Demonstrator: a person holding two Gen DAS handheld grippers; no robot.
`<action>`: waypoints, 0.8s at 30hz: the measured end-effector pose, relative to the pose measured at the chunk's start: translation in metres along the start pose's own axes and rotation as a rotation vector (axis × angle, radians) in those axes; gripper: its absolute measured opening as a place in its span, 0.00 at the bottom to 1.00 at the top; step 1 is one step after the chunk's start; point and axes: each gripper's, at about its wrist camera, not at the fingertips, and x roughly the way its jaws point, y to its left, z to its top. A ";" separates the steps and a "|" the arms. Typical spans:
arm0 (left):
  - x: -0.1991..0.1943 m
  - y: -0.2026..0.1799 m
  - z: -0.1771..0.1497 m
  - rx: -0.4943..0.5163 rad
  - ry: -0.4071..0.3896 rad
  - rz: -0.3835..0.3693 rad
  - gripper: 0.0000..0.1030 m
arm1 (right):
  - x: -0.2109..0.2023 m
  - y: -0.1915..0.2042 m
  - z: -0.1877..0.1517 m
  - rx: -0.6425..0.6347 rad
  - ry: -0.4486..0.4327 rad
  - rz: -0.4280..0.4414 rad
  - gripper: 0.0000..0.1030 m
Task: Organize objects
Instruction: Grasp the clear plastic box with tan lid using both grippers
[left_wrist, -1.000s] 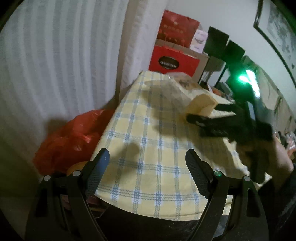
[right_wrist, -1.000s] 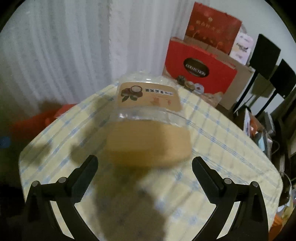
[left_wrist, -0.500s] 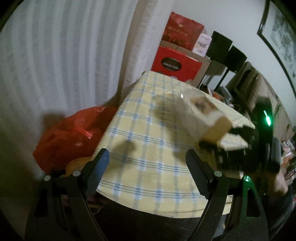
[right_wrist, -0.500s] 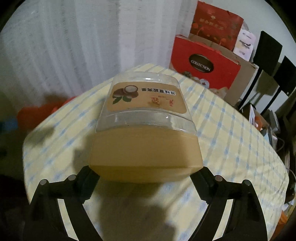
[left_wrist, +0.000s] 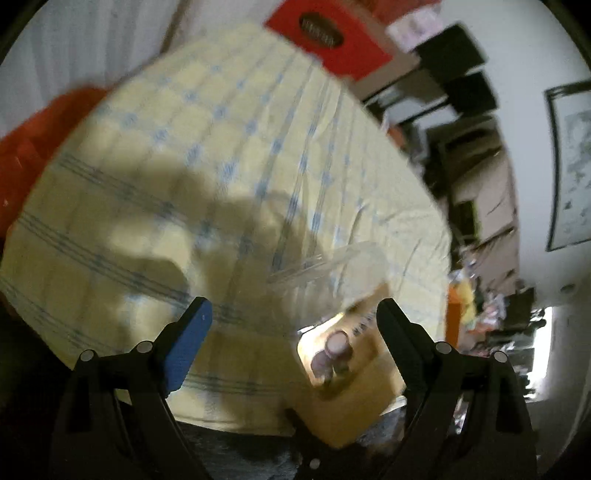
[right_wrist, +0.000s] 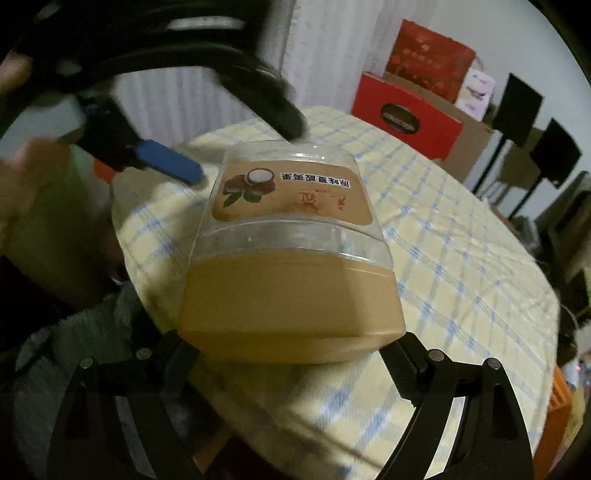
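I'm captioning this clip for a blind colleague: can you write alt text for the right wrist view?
A clear tub with a tan lid and a coconut label sits lid-first between the right claw pads, over a yellow checked tablecloth. The left claw, blurred, reaches in from the upper left, and red boxes stand behind the table.

Blurred jar (left_wrist: 351, 354) between opening tool (left_wrist: 291, 321)

The plastic jar (right_wrist: 291, 254) has a clear body and a wide tan lid. Its tan label shows a coconut picture and printed characters, which read upside down. The jar is tilted, lid end lowest and nearest the right wrist camera, above the yellow checked tablecloth (right_wrist: 461, 266). The left wrist view shows it blurred (left_wrist: 343, 332).
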 end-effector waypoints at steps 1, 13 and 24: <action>0.008 -0.005 0.000 0.019 0.025 0.001 0.93 | -0.002 0.002 -0.001 0.007 -0.003 -0.002 0.86; 0.021 -0.020 0.009 0.041 0.156 0.018 1.00 | -0.013 0.015 -0.007 -0.010 -0.020 -0.038 0.86; 0.021 -0.035 0.004 0.119 0.143 0.060 1.00 | -0.022 0.004 -0.008 0.072 -0.058 0.009 0.86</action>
